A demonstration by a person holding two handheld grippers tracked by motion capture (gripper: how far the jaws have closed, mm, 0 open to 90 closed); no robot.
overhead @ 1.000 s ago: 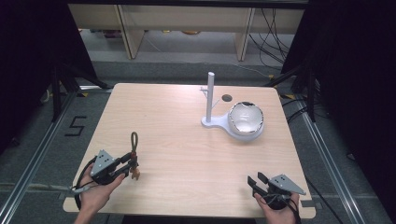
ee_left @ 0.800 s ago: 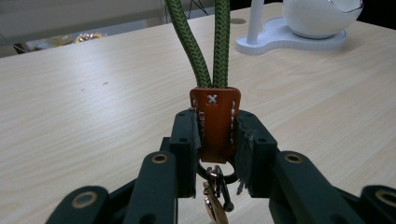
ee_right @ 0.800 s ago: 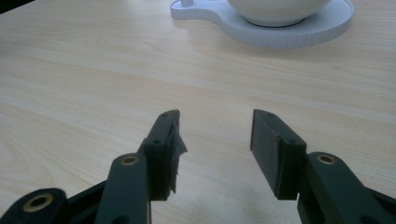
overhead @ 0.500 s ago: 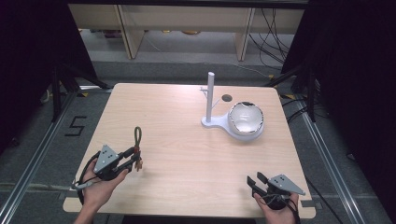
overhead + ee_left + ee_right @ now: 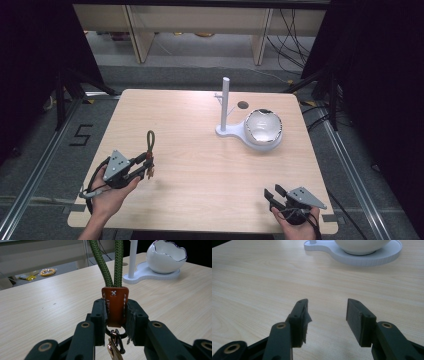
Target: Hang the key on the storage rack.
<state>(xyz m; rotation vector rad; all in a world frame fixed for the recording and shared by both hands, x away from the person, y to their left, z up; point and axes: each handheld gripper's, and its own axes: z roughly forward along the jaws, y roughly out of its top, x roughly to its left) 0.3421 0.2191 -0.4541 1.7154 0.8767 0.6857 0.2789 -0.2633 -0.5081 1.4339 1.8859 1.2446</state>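
Left gripper [image 5: 115, 315] clamped on keychain [image 5: 114, 305].
Keychain held near the table's [image 5: 210, 150] front-left, well apart from the white stand [image 5: 248, 127]. Right gripper [image 5: 327, 315] at front-right: jaws apart, empty.

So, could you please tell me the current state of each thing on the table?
Left tool: shut on the keychain strap's leather tab.
Right tool: open, holding nothing.
Keychain strap: gripped, green cord loop pointing away from the tool.
Eggshell bowl: upright on the white stand.
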